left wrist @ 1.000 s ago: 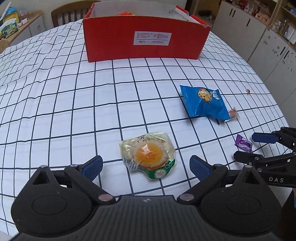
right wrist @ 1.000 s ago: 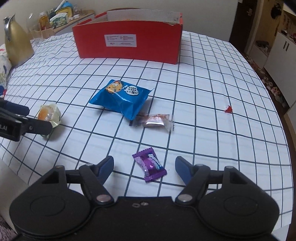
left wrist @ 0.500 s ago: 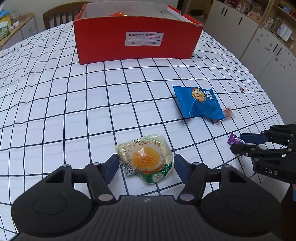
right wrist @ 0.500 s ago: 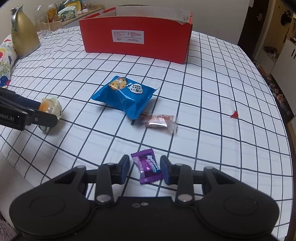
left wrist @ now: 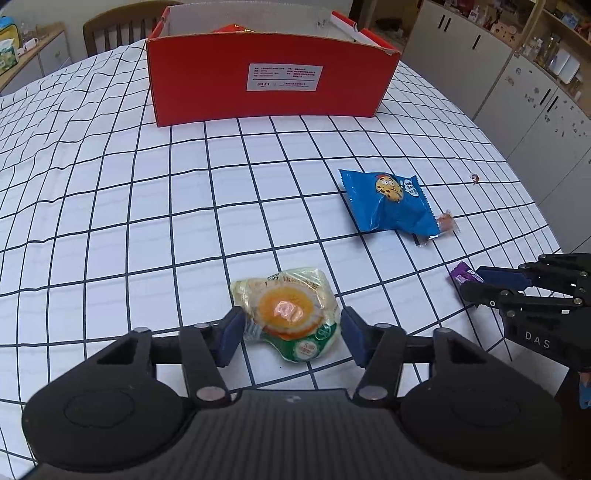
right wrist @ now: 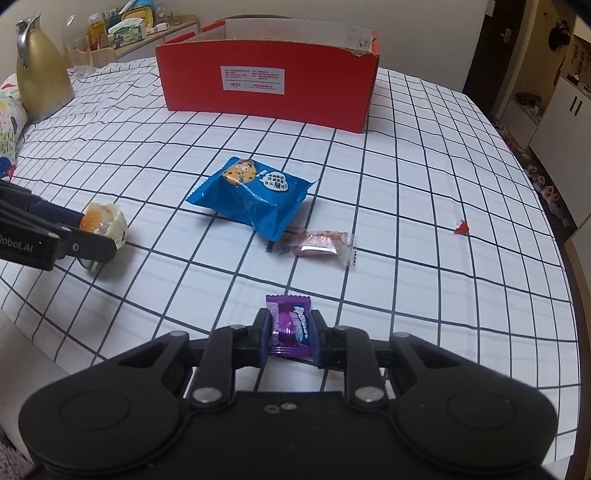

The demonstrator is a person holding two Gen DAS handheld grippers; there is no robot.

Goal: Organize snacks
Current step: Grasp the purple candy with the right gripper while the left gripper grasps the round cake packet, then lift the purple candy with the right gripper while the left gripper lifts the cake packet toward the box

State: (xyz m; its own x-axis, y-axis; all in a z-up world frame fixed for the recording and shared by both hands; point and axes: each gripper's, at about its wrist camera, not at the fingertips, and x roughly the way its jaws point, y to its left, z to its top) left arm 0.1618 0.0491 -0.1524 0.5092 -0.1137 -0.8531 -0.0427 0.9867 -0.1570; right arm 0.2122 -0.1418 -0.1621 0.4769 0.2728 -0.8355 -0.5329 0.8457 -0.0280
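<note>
My left gripper point(left wrist: 291, 325) is low over the checked tablecloth, its jaws closing on a clear-wrapped round yellow pastry point(left wrist: 288, 310), and both blue pads touch the wrapper's sides. My right gripper point(right wrist: 290, 332) is closing too, and its pads pinch a small purple candy point(right wrist: 290, 325) that still lies on the cloth. A blue cookie packet point(right wrist: 255, 195) and a clear-wrapped brown candy point(right wrist: 321, 245) lie loose between the grippers and the open red box point(right wrist: 266, 85) at the back. In the left wrist view the right gripper point(left wrist: 472, 284) shows at the right edge.
A gold jug point(right wrist: 40, 81) stands at the table's far left with bottles behind it. A tiny red scrap point(right wrist: 461, 227) lies near the right edge. A wooden chair point(left wrist: 110, 33) sits behind the table, and white cabinets point(left wrist: 535, 103) line the right side.
Both grippers' jaws have come in from wide open. The left pads now meet the pastry's wrapper and the right pads pinch the purple candy. Neither hand has shifted.
</note>
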